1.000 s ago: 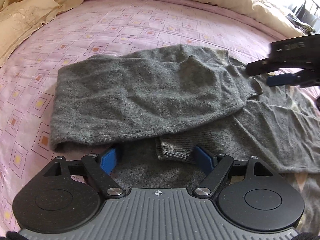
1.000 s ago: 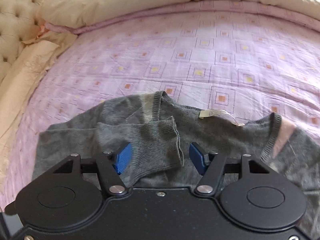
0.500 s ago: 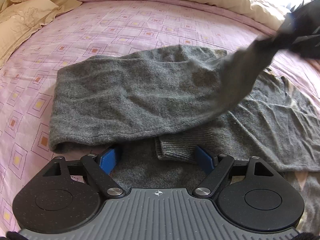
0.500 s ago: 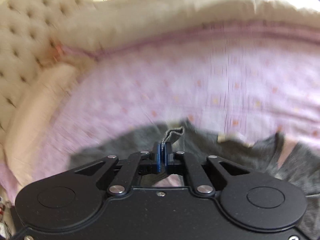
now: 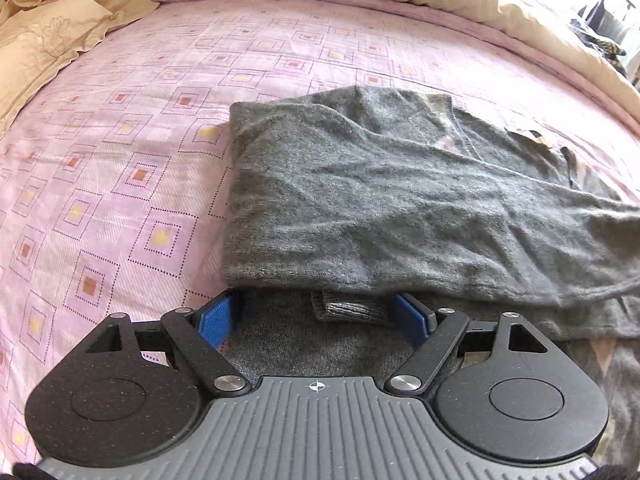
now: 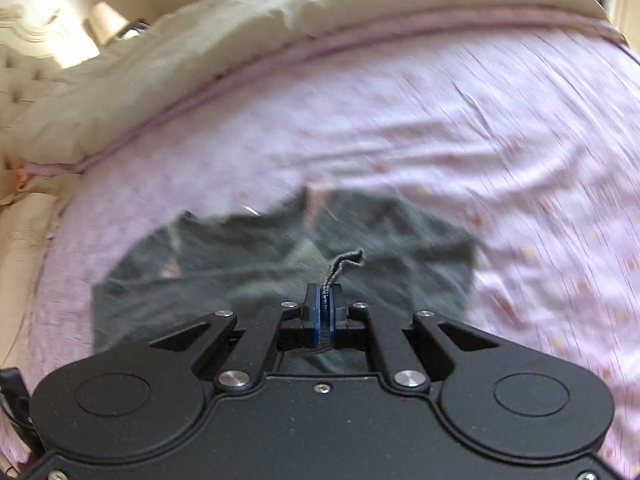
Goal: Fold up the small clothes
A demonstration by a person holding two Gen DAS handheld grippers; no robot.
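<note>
left tongs (image 5: 316, 316): grey ribbed body, blue pads | right tongs (image 6: 323, 316): black, silver screws

From the right wrist view everything past the right gripper (image 6: 326, 312) smears with motion: the grey sweater (image 6: 280, 264) is a dark blur, its folds and neckline unreadable, and the bedsheet (image 6: 460, 140) pattern streaks into faint dashes. Only a ribbed scrap (image 6: 344, 264) pokes out ahead of the closed pads; how much cloth sits between them is hidden. In the left wrist view, the sweater (image 5: 400, 208) runs off the picture's right edge, and its upper layer covers most of the ribbed cuff (image 5: 352, 310) between the left gripper (image 5: 316, 316) pads. Far off to the right, dark clutter (image 5: 600, 36) is too small and washed out to name
</note>
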